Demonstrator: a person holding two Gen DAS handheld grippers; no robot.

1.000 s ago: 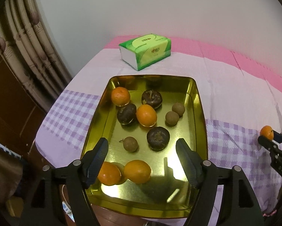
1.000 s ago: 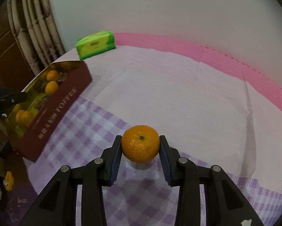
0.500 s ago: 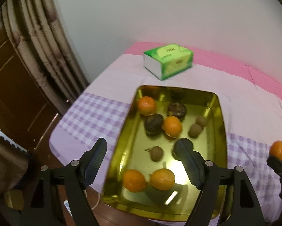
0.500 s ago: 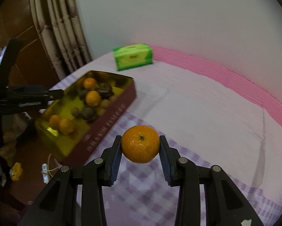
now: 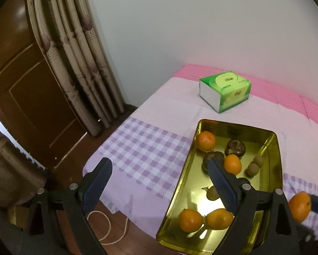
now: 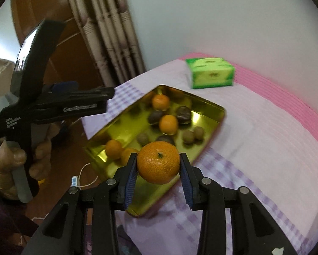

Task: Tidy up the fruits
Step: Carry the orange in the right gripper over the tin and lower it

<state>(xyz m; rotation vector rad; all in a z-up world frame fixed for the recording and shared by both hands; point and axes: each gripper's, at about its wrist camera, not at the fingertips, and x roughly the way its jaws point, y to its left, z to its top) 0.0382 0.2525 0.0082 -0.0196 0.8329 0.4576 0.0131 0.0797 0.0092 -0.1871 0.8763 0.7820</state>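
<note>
My right gripper point(image 6: 158, 171) is shut on an orange mandarin point(image 6: 158, 162) and holds it in the air over the near right edge of the gold tray point(image 6: 219, 118). The held mandarin also shows at the right edge of the left wrist view point(image 5: 300, 206). The gold tray point(image 5: 278, 148) holds several mandarins point(image 5: 206, 141), dark brown fruits point(image 5: 235, 147) and small tan longans point(image 5: 253, 169). My left gripper point(image 5: 159, 184) is open and empty, above the tray's left edge and the checked cloth. It also shows in the right wrist view point(image 6: 91, 102), left of the tray.
A green tissue box point(image 5: 224, 91) stands on the pink cloth behind the tray. The table's left edge point(image 5: 108, 148) drops to a wooden floor with a white cord point(image 5: 108, 227). Curtains point(image 5: 78, 48) and a brown door point(image 5: 29, 97) stand to the left.
My right gripper has carried the mandarin left to the tray's edge. My left gripper has swung left and back, so the tray now sits at the right of its view.
</note>
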